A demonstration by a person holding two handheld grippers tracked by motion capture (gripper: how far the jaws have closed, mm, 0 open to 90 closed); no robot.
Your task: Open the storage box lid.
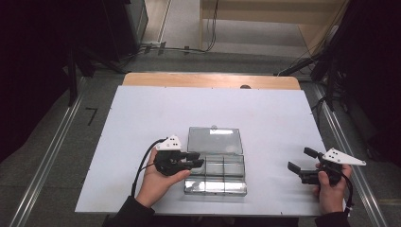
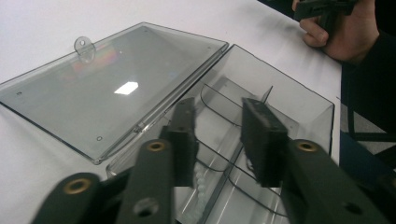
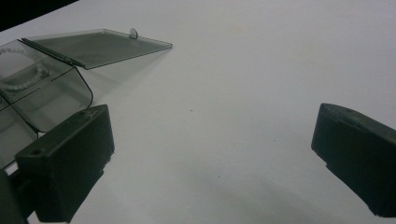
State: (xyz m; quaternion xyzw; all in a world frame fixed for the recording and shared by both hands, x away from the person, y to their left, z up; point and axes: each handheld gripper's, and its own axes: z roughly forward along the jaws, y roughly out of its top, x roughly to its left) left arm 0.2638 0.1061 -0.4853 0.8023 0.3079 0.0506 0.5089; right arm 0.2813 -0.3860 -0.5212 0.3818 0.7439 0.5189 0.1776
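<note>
Both tongs are up in the high view. My left gripper (image 1: 197,160) sits centre-left of the frame, tips over the left end of the clear plastic box (image 1: 216,179). Its jaws stand partly apart with a narrow gap and nothing pinched between them; in the left gripper view (image 2: 219,140) they hang over the box's open compartments. My right gripper (image 1: 301,159) is at the lower right of the high view, well apart from the box, jaws spread wide and empty above bare table; in the right gripper view (image 3: 212,154) the two black pads stand at the far left and far right edges of the frame.

Now by size. White table (image 1: 142,123) takes up the middle of the high view. On it, just below centre, lies the box, its hinged lid (image 1: 215,140) thrown open and lying flat on the table on the far side, a small tab (image 2: 84,45) on its outer edge. Thin dividers (image 2: 219,109) split the box into compartments. Down in the compartment under my left jaws lies a small white beaded piece (image 2: 201,186); I can't tell exactly what it is. It also shows at the upper left of the right gripper view (image 3: 28,79).
</note>
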